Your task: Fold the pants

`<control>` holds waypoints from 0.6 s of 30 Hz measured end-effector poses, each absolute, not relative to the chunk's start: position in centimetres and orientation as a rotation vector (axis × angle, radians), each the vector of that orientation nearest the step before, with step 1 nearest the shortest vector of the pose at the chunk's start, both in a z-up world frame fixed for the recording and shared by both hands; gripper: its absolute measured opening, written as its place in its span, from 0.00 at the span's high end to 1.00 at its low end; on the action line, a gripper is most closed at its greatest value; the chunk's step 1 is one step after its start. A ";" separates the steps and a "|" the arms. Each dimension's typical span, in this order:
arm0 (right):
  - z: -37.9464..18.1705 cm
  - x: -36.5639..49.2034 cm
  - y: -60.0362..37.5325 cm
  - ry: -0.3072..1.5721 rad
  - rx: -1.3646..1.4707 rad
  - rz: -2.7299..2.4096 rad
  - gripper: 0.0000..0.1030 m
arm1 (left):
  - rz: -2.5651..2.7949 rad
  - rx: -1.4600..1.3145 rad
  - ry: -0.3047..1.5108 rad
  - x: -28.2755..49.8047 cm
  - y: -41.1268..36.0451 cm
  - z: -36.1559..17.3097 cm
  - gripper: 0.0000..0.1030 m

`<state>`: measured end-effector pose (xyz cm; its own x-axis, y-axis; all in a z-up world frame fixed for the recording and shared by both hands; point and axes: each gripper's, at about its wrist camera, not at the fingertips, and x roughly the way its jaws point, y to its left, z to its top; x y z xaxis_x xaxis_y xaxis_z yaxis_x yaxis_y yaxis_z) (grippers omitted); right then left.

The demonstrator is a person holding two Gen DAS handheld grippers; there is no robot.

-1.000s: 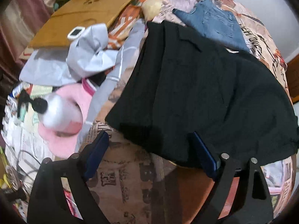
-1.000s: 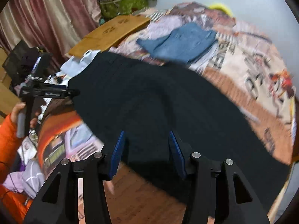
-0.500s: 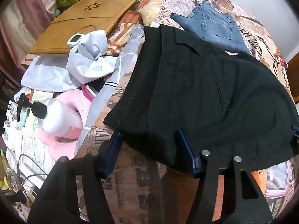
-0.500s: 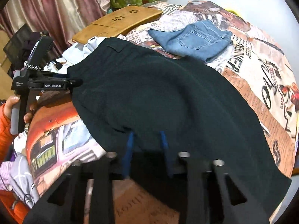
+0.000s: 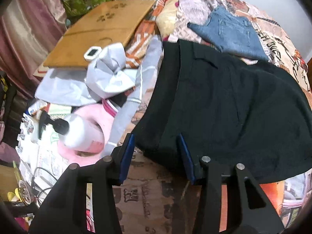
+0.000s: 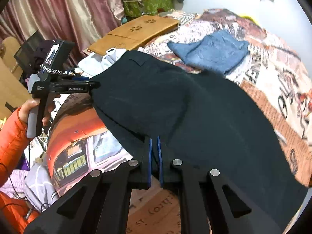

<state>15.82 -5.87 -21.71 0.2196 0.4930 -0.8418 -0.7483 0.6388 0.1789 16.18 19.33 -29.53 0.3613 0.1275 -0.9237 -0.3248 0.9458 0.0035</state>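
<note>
Black pants (image 5: pixel 224 105) lie spread flat across the printed bedspread (image 5: pixel 156 197), filling centre and right of the left wrist view. Fabric is dark and matte; a pocket flap shows near the top and a long seam runs down the middle. In the right wrist view the pants (image 6: pixel 195 117) run from centre frame to the lower right.

Right tongs (image 6: pixel 154 146): closed, blue pads pinching the near hem of the pants at lower centre.

Left tongs (image 5: pixel 156 146): jaws closing, the pants' near left corner between the pads. The pads do not appear to press on the cloth in the left wrist view; in the right wrist view these tongs (image 6: pixel 91 83) sit at the pants' left edge, and contact is too small to tell there.

Edges and room:
- Near hem sits just above a bare strip of bedspread at bottom centre of both views.
- Left edge of the pants is just beside a grey garment (image 5: pixel 109 76); a pink item (image 5: pixel 93 132) and a white pump bottle (image 5: pixel 78 130) lie at lower left.
- Folded blue jeans (image 5: pixel 232 33) touch the pants' top edge at upper right.
- Wooden board (image 5: pixel 97 33) at upper left, well apart.
- A person's hand (image 6: pixel 31 109) in an orange sleeve holds the left handle.
</note>
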 end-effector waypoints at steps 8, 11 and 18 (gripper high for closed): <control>-21.3 15.5 -6.3 1.061 -0.263 0.869 0.85 | 0.280 -0.148 1.183 16.0 18.3 -28.3 0.51; -20.0 15.6 -7.9 1.015 -0.235 0.838 0.68 | 0.224 -0.175 1.169 15.7 17.4 -27.1 0.45; -17.5 16.5 -14.2 0.939 -0.128 0.675 0.63 | 0.096 -0.108 1.112 14.9 12.3 -24.5 0.25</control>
<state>16.54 -14.18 -17.48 0.4036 0.4794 -0.7793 -0.5865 0.7893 0.1817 14.92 12.32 -24.47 0.4400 0.0234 -0.8977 -0.1314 0.9906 -0.0386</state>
